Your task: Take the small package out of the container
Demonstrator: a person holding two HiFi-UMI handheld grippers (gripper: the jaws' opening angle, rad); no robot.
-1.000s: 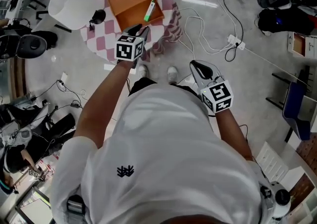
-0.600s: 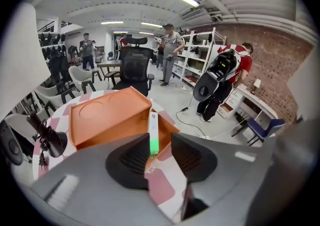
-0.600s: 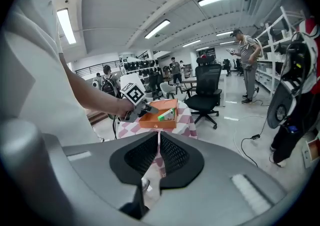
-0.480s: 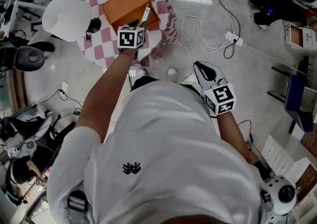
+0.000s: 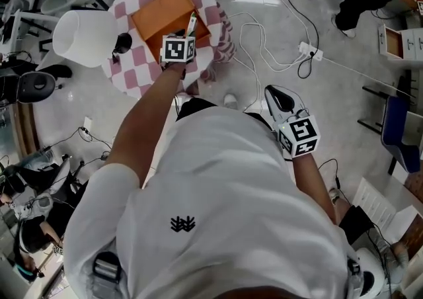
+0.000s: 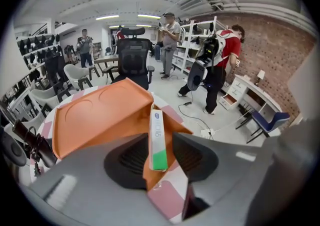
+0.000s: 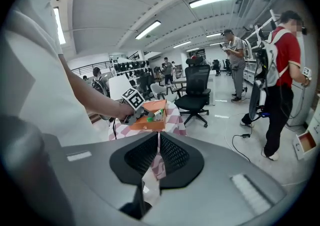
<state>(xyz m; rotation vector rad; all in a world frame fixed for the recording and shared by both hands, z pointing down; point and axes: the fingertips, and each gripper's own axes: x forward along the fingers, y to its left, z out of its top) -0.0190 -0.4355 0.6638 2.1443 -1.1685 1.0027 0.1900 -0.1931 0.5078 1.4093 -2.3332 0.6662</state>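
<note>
The package is stood at the right edge of the container, between the opening jaws of the left gripper, unpressed, while the right gripper is held closed, well apart.

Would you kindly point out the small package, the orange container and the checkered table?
small package (image 6: 158,137): left gripper view, its white front face.
orange container (image 5: 162,14): head view, its bare floor.
checkered table (image 5: 135,69): head view, bare cloth near its edge.
</note>
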